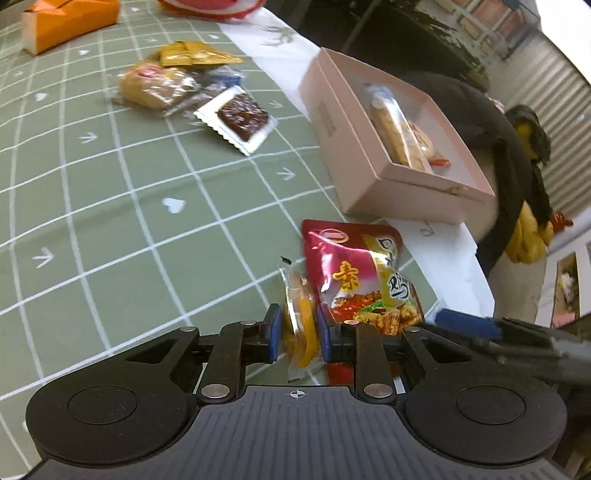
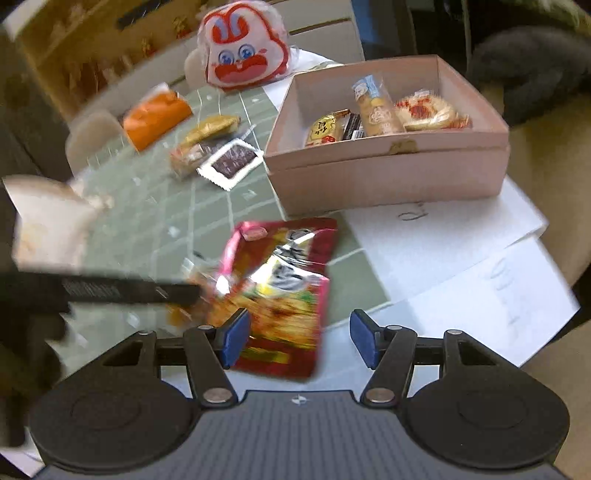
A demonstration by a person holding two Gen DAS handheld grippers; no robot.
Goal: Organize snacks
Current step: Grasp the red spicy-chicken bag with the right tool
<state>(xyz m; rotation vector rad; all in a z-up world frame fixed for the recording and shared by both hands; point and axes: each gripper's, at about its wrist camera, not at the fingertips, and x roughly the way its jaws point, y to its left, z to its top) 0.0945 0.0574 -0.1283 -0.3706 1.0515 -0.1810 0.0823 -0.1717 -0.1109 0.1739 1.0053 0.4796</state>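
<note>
My left gripper (image 1: 298,332) is shut on a small clear packet with a yellow cake (image 1: 300,325), held just above the green checked cloth. A red snack bag (image 1: 360,277) lies right beside it; it also shows in the right wrist view (image 2: 284,291). My right gripper (image 2: 299,336) is open, its pads astride the near end of the red bag. The left gripper's body (image 2: 110,291) enters that view from the left. The pink box (image 2: 388,173) stands beyond, with several wrapped snacks inside; it also shows in the left wrist view (image 1: 373,173).
A pile of snacks (image 1: 173,85) and a brown cookie packet (image 1: 238,118) lie on the cloth. An orange box (image 1: 66,22) and a rabbit-face bag (image 2: 243,48) sit farther back. White paper sheets (image 2: 461,258) lie under and in front of the pink box.
</note>
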